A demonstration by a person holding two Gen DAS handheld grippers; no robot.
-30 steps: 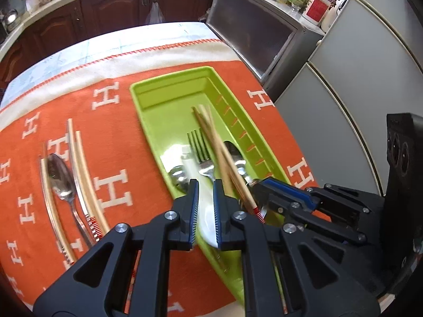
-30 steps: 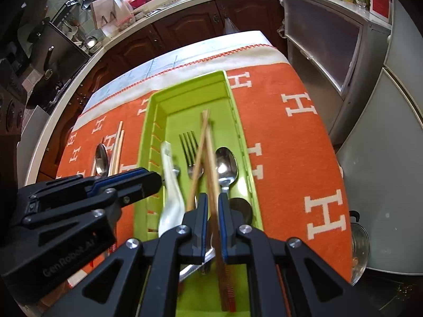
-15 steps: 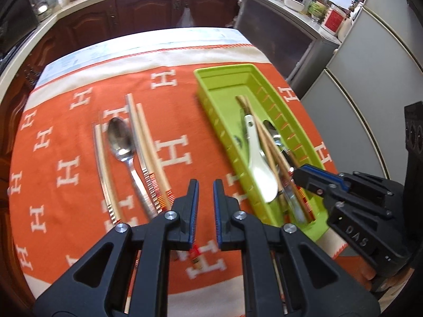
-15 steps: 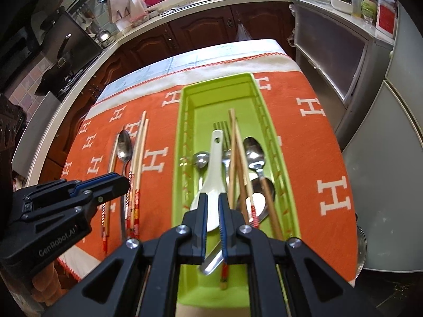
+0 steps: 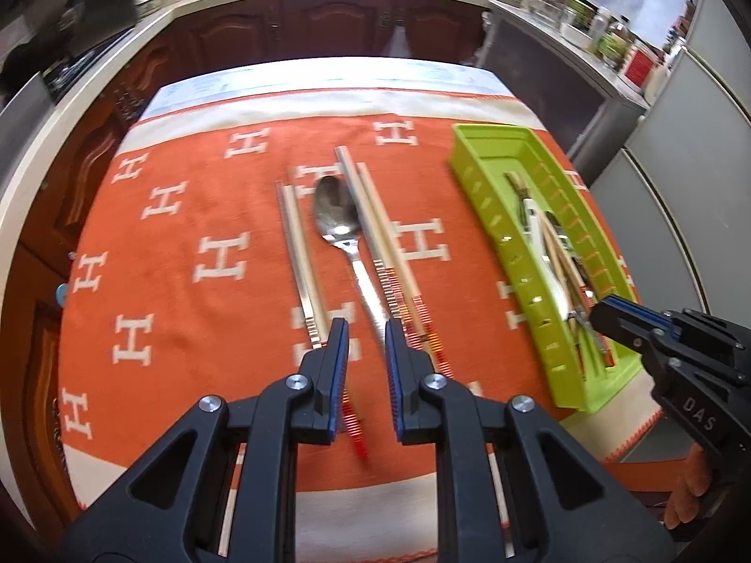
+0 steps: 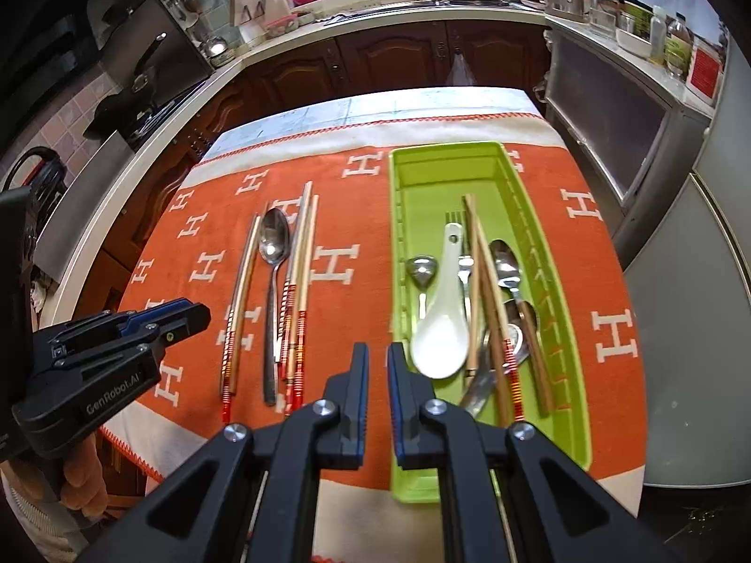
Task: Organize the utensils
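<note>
Kitchen bench draped in an orange H-patterned cloth [image 6: 356,300], dark wood cabinets [image 6: 389,58] beyond. Ahead of the right gripper [image 6: 377,366], slightly parted and empty: green tray [image 6: 570,403] holding white soup spoon [image 6: 443,323], fork, spoons, chopsticks. Ahead of the left gripper [image 5: 365,342], slightly parted, empty: metal spoon [image 5: 340,225] among chopsticks [image 5: 300,262] on cloth.

On the tablecloth [image 6: 356,309], a metal spoon [image 6: 274,253] lies between chopsticks [image 6: 300,281], left of the tray [image 6: 570,403] holding a ladle spoon [image 6: 443,319].

Bare cloth [image 6: 356,277] between chopsticks [image 6: 300,277] and tray [image 6: 399,244].
</note>
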